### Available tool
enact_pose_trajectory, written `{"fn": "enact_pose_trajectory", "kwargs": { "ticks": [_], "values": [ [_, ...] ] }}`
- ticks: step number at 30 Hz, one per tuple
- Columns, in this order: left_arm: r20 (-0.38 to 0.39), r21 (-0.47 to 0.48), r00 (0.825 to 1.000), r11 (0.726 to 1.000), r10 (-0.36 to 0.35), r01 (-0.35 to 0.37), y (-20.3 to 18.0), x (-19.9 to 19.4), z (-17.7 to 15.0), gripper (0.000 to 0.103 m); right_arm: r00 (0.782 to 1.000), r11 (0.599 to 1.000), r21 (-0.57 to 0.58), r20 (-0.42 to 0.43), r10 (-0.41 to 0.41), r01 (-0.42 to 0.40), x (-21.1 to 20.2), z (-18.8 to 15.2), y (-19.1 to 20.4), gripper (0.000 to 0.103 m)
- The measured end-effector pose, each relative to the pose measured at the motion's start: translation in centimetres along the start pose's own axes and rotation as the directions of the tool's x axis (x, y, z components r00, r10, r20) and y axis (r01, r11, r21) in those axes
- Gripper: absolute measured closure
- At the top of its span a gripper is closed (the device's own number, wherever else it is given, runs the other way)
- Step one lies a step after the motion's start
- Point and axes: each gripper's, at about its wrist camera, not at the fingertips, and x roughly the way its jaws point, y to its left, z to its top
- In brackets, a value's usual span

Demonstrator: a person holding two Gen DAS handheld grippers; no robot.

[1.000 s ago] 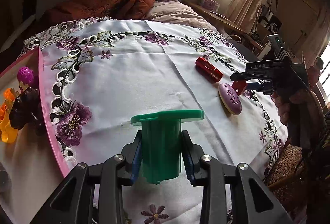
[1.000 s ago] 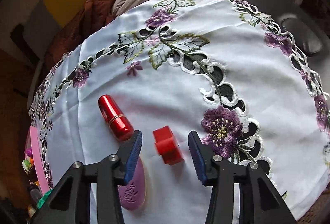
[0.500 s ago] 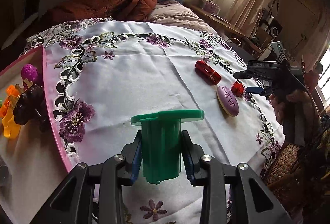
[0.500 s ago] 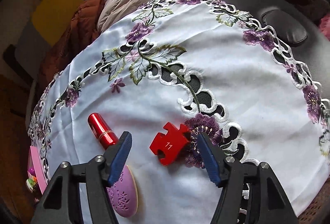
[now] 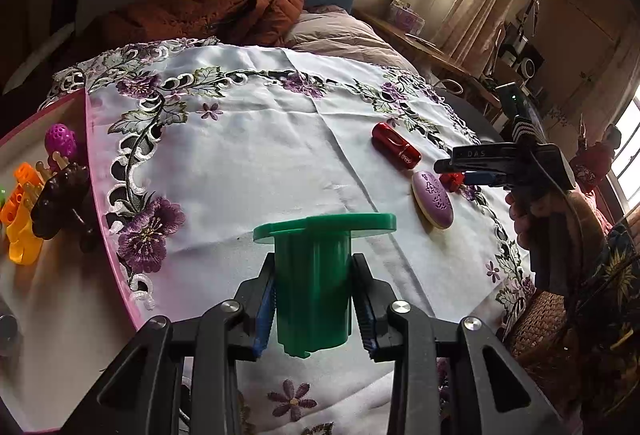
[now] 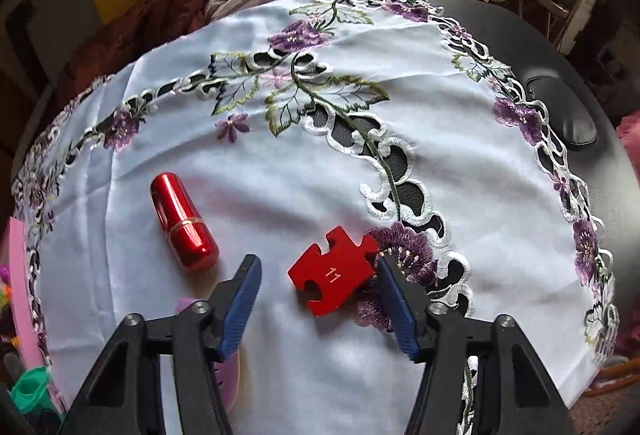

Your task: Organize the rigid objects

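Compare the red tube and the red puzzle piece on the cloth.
The red tube is a glossy rounded cylinder with a thin gold band; the puzzle piece is flat, matte, notched and marked 11. The tube lies outside the right gripper, beyond its left finger; the piece sits between the fingers, not clamped. Both are red and rest on the white cloth.

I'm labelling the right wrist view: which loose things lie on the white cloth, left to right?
Glossy red metal lipstick tube → flat red jigsaw-shaped block marked 11. The purple oval soap is mostly hidden, so left out.
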Motion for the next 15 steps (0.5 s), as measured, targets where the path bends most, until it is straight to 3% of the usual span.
{"fn": "enact_pose_trajectory", "kwargs": {
  "ticks": [9,15],
  "values": [
    [0.036,-0.026,0.999,1.0,-0.002,0.003,0.6,-1.7,0.2,0.069,0.999,1.0,-0.002,0.031,-0.027,0.027,-0.5,0.0,-0.1,0.059],
    [0.089,-0.091,0.996,0.996,0.024,-0.016,2.8,-4.4,0.3,0.069,0.998,0.999,-0.003,0.045,-0.032,0.032,-0.8,0.2,0.2,0.059]
  ]
}}
